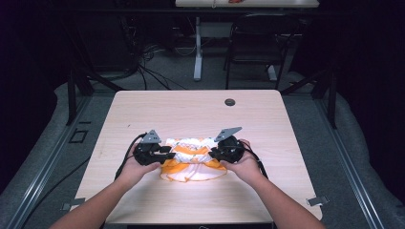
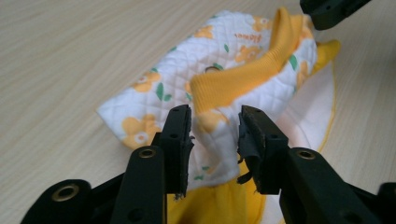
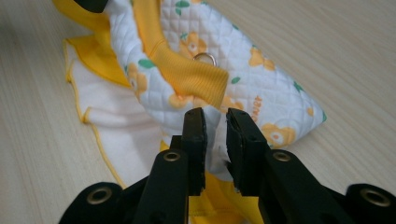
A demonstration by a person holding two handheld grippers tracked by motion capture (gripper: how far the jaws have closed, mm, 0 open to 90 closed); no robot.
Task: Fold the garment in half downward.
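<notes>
A small quilted garment (image 1: 193, 157), white with yellow flowers and orange ribbed trim, lies folded on the wooden table (image 1: 191, 109) near its front. My left gripper (image 1: 167, 151) is at the garment's left end and my right gripper (image 1: 213, 153) at its right end. In the left gripper view the left gripper (image 2: 215, 126) has a thick fold of the garment (image 2: 224, 60) pinched between its jaws. In the right gripper view the right gripper (image 3: 215, 123) is shut on the garment (image 3: 210, 46), its jaws closer together. A metal snap (image 3: 204, 58) shows beside the orange trim.
A round cable hole (image 1: 229, 102) sits near the table's far edge. Beyond the table stand a black chair (image 1: 260, 38) and a white desk leg (image 1: 197, 47), with cables (image 1: 143, 67) on the floor. Bare tabletop surrounds the garment on all sides.
</notes>
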